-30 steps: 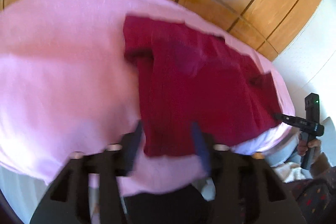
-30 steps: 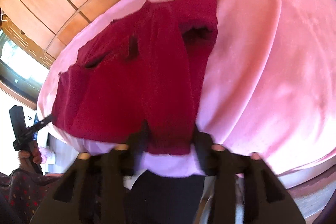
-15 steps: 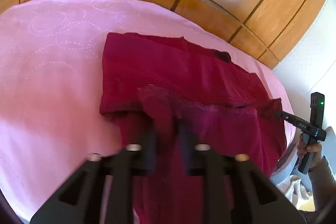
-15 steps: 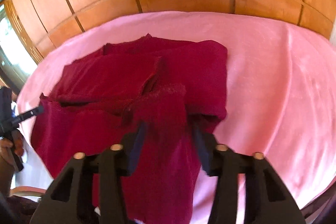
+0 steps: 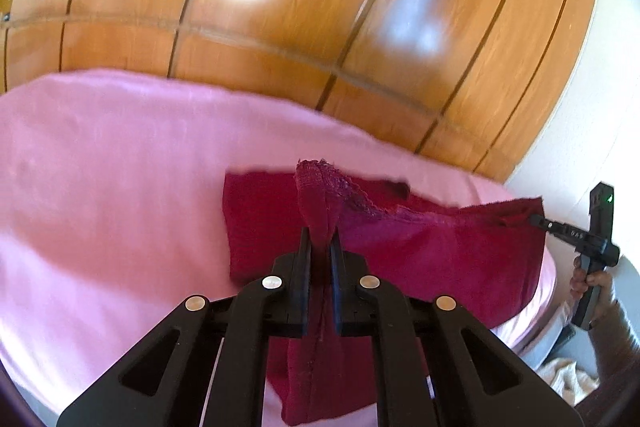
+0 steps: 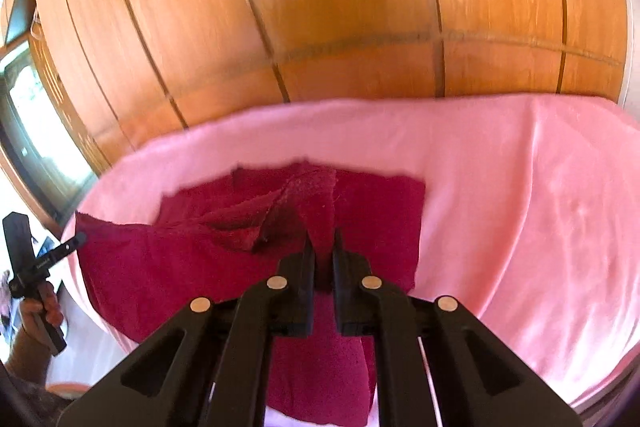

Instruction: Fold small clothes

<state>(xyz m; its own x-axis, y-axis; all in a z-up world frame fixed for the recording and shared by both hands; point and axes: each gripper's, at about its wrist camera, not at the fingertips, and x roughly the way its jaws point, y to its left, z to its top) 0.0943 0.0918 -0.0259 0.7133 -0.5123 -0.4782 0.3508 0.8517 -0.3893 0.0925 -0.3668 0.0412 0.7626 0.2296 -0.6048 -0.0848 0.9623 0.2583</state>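
The dark red knit garment (image 5: 420, 251) lies on the pink bedspread (image 5: 100, 187), close to the bed's near edge, with the wooden panel wall (image 5: 280, 27) behind it. One second ago the whole garment lay spread flat and both grippers hovered at its near hem with their jaws apart. Now the left gripper (image 5: 319, 241) is clenched on a bunched corner of that hem, and the right gripper (image 6: 323, 242) is clenched on the other corner, each with red cloth standing up between its jaws. The hem is lifted clear of the bedspread and carried toward the garment's far edge, so that the near half hangs as a loose sheet between the two grips and the far half lies flat beneath it. In the left wrist view the right gripper appears at the garment's right corner, in the person's right hand (image 5: 592, 279); in the right wrist view the left hand (image 6: 42, 307) holds its gripper at the garment's left corner.

The change suggests the first fold is under way and roughly half travelled. The hem seems to sag between the grips, so keeping it taut probably matters; otherwise the upper layer may land wrinkled or askew over the lower one.
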